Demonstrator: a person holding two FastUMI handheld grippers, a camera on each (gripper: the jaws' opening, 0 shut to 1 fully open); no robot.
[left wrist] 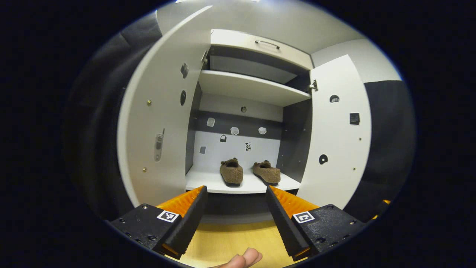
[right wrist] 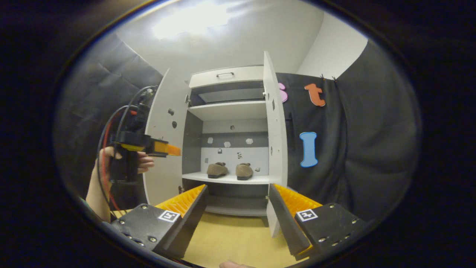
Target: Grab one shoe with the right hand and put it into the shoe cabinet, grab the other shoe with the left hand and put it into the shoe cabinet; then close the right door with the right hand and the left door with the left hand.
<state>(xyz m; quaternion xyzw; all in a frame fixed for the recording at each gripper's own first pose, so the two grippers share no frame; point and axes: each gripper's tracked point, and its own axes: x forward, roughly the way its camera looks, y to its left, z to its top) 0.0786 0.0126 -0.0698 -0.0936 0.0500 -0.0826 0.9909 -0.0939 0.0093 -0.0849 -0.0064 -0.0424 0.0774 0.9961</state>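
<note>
Looks like the shoe part is already sorted: both shoes are sitting side by side on the bottom shelf (left wrist: pixel 245 186) of the shoe cabinet (left wrist: pixel 256 44), dead centre of the left gripper view, the left shoe (left wrist: pixel 231 172) just beside the right shoe (left wrist: pixel 267 172), with a small gap between them. In the right gripper view they're showing up a bit smaller, middle of the frame.

What's left, going by how things lie, is the doors. The left door (left wrist: pixel 156 123) is standing wide open on the left side of the frame, and the right door (left wrist: pixel 340 134) is hanging open on the right side. Neither one is being touched.

The left gripper (left wrist: pixel 235 208) is pointing straight at the cabinet from the bottom of its own view, jaws spread apart and holding nothing. The right gripper (right wrist: pixel 238 208) is doing the same at the bottom of its view, jaws apart and empty, with the right door's edge sitting just above its right finger. So the right door is probably the next one to get pushed shut.
</note>
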